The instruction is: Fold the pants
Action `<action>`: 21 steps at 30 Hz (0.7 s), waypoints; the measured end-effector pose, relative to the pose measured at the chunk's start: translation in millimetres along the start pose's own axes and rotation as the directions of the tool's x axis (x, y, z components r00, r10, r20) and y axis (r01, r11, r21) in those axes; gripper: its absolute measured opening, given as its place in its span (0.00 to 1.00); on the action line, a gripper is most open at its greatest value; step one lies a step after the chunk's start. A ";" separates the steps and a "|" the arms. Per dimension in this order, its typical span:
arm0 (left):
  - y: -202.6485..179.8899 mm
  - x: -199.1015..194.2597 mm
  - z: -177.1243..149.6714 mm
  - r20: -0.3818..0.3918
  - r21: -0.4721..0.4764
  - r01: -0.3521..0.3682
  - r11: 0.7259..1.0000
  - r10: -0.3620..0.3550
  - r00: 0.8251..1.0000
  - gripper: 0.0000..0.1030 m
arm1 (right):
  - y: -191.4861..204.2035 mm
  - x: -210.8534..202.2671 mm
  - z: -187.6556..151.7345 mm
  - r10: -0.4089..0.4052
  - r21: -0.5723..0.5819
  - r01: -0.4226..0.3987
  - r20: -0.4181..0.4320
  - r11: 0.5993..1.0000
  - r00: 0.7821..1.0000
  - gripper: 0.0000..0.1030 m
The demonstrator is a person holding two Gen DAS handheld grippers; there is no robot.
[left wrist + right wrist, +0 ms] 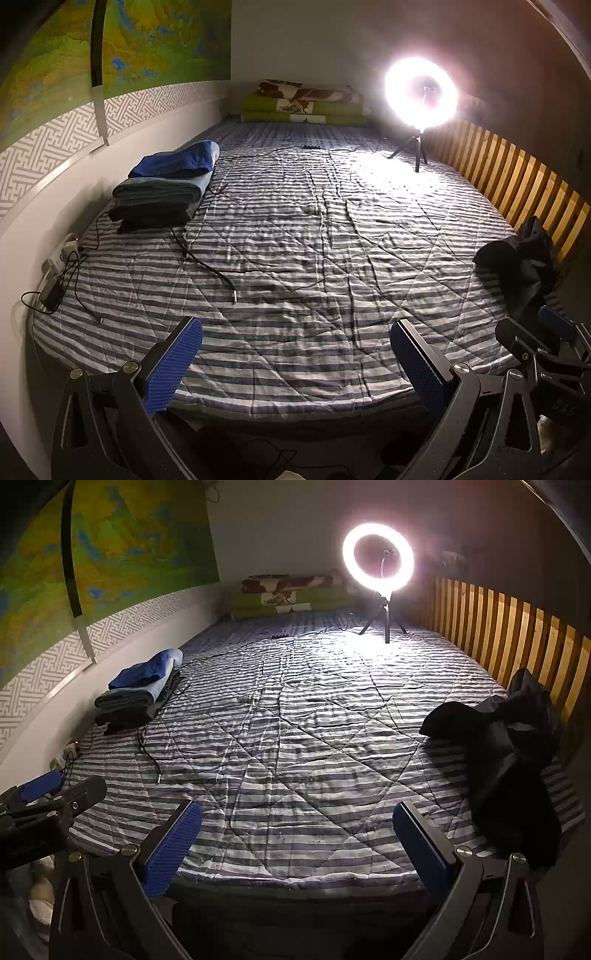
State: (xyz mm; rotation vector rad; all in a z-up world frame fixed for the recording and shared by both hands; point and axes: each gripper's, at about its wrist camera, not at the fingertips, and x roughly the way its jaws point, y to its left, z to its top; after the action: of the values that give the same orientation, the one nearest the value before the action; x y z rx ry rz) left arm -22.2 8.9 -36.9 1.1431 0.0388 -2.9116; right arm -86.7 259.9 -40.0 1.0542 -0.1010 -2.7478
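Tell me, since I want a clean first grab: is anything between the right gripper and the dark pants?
Nothing visible. The pants lie crumpled at the bed's right edge by the slats, ahead and right of the open right gripper, with only bare striped quilt between. The cables lie far left.

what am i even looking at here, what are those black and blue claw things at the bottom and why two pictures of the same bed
They are hand-held tongs, one in each of a person's hands, each carrying a wide-angle camera that looks along its fingers. One picture comes from the left tongs, the other from the right tongs; both are open and hold nothing. Ahead is a striped bedspread. On it lie crumpled dark pants at the right by the wooden slat rail, a stack of folded clothes at the left, some cables and a lit ring light on a small tripod.
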 end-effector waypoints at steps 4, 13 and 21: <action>-0.7 1.4 0.7 -0.004 0.002 0.000 1.000 0.000 1.000 1.00 | -0.2 0.1 -0.2 0.001 0.000 -0.001 0.000 1.000 1.000 0.99; -4.9 12.3 5.3 -0.014 0.012 0.003 1.000 -0.003 1.000 1.00 | -10.6 4.9 2.4 -0.032 0.018 0.031 0.010 0.999 0.999 0.99; -22.6 35.2 17.2 -0.019 0.041 0.029 0.999 -0.029 0.999 1.00 | -47.1 16.0 11.3 -0.100 0.059 0.097 0.048 0.994 0.994 0.99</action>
State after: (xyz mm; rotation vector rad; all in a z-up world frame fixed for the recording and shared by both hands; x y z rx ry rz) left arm -60.2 30.9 -47.9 1.1855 -0.0043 -2.9405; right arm -113.4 302.6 -48.4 1.0301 -0.1387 -2.8772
